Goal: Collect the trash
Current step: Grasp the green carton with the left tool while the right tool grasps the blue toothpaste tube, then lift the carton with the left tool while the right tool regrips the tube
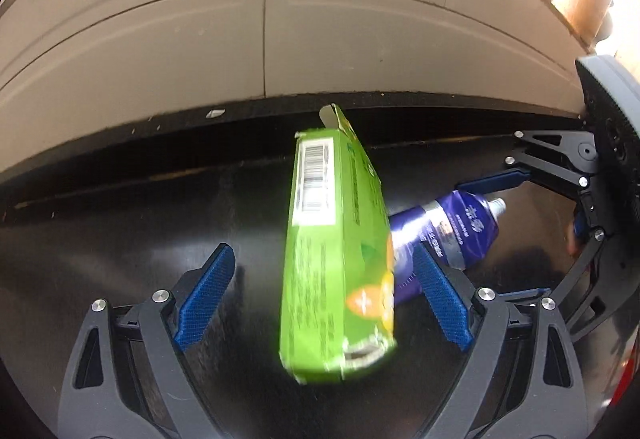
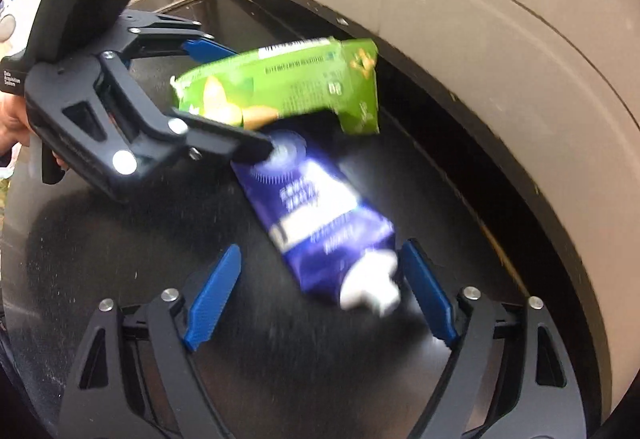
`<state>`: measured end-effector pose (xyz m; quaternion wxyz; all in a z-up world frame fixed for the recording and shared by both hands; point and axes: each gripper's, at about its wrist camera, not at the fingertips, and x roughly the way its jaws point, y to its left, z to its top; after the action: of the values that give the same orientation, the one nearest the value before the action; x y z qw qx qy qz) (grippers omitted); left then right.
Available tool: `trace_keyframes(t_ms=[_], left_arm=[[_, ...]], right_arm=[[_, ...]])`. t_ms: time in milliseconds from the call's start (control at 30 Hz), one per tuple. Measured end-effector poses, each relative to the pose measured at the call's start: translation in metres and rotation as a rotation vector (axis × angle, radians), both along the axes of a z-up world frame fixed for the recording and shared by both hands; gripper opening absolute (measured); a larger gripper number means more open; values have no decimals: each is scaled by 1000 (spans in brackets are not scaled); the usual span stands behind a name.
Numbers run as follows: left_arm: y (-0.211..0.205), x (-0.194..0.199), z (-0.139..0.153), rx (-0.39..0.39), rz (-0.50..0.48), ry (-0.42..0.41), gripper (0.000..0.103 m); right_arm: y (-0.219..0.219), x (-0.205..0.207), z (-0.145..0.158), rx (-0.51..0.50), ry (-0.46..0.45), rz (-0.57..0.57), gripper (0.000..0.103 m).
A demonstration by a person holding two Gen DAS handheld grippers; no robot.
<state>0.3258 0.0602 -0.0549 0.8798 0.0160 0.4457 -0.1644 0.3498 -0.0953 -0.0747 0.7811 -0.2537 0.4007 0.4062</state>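
On the black counter [image 1: 120, 239], both tools spread apart, green carton [image 1: 332, 251] partly hiding the blurred purple tube [image 2: 320, 211].

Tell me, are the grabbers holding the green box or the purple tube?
Neither. The left gripper is open around the green box without touching it, and the right gripper is open around the purple tube, which lies on the black counter.

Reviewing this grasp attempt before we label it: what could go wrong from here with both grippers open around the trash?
1. The green carton lies skewed between the open left gripper; closing could crush it or make it pivot out.
2. The purple tube touches the carton, so moving one may drag the other.
3. The right gripper straddles the tube near its white cap; a pinch there may slip on the taper.
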Motion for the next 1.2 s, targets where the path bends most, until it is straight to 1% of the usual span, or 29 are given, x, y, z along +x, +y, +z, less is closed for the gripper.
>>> trace_keyframes(t_ms=[33, 67, 100, 133, 167, 200, 233, 267, 300, 333, 400, 467, 533, 567, 600, 633, 700, 767, 800, 867, 933, 1000, 1033, 1067, 1100, 1133, 1200], left_arm=[[-1, 2, -1, 6, -10, 0, 74], [-2, 3, -3, 15, -19, 12, 69], [-2, 2, -3, 14, -17, 9, 63], [-1, 0, -1, 14, -6, -4, 52], [1, -2, 1, 29, 10, -7, 46], [4, -5, 3, 22, 15, -3, 46], [8, -9, 5, 1, 13, -3, 46], [9, -15, 7, -6, 17, -15, 46], [10, -21, 9, 4, 19, -17, 46], [10, -30, 11, 18, 15, -25, 46], [9, -48, 19, 39, 16, -54, 46], [10, -71, 28, 43, 21, -75, 46], [12, -94, 36, 59, 44, -99, 46], [13, -111, 41, 75, 59, -117, 46], [15, -122, 45, 68, 60, -120, 46], [17, -135, 48, 61, 62, -125, 46], [12, -170, 54, 88, 69, -144, 46], [13, -194, 54, 119, 84, -154, 46], [9, -207, 51, 123, 91, -155, 46], [5, -236, 45, 100, 103, -148, 46], [14, -262, 48, 108, 120, -140, 46], [15, -279, 43, 115, 143, -131, 46], [18, -286, 40, 93, 150, -114, 46], [23, -295, 37, 77, 155, -100, 46], [25, -302, 35, 64, 159, -88, 46], [26, -308, 35, 59, 156, -85, 46], [23, -315, 36, 76, 148, -99, 46]], right_arm=[[0, -2, 2, 9, -1, 6, 69], [0, -4, 4, 14, -1, 8, 59], [0, -2, 3, 11, 3, 4, 58], [0, -3, 2, 8, 2, 0, 57], [-2, -7, 3, 6, 1, -6, 56], [-4, -9, 3, 8, -4, -13, 53], [-6, -13, 4, 11, -10, -38, 53], [-10, -18, 6, 25, -18, -75, 45], [-15, -22, 11, 55, -7, -113, 37], [-20, -30, 13, 62, 9, -143, 33], [-26, -47, 13, 47, 1, -165, 31], [-34, -64, 12, 60, 21, -214, 30], [-38, -83, 16, 84, 17, -248, 26], [-44, -98, 19, 108, 19, -274, 23], [-46, -108, 21, 114, 15, -292, 21], [-48, -122, 24, 118, 9, -309, 21], [-53, -145, 28, 121, -3, -336, 20], [-58, -171, 31, 133, -23, -357, 20], [-60, -187, 35, 144, -48, -372, 19], [-62, -213, 38, 155, -70, -388, 19], [-73, -227, 36, 139, -81, -411, 19], [-76, -238, 31, 125, -51, -415, 18], [-81, -243, 27, 110, -32, -436, 17], [-84, -245, 19, 81, 7, -456, 10], [-88, -247, 14, 73, 47, -466, 1], [-94, -252, 9, 79, 70, -484, 1], [-98, -261, -2, 58, 70, -471, 1]])
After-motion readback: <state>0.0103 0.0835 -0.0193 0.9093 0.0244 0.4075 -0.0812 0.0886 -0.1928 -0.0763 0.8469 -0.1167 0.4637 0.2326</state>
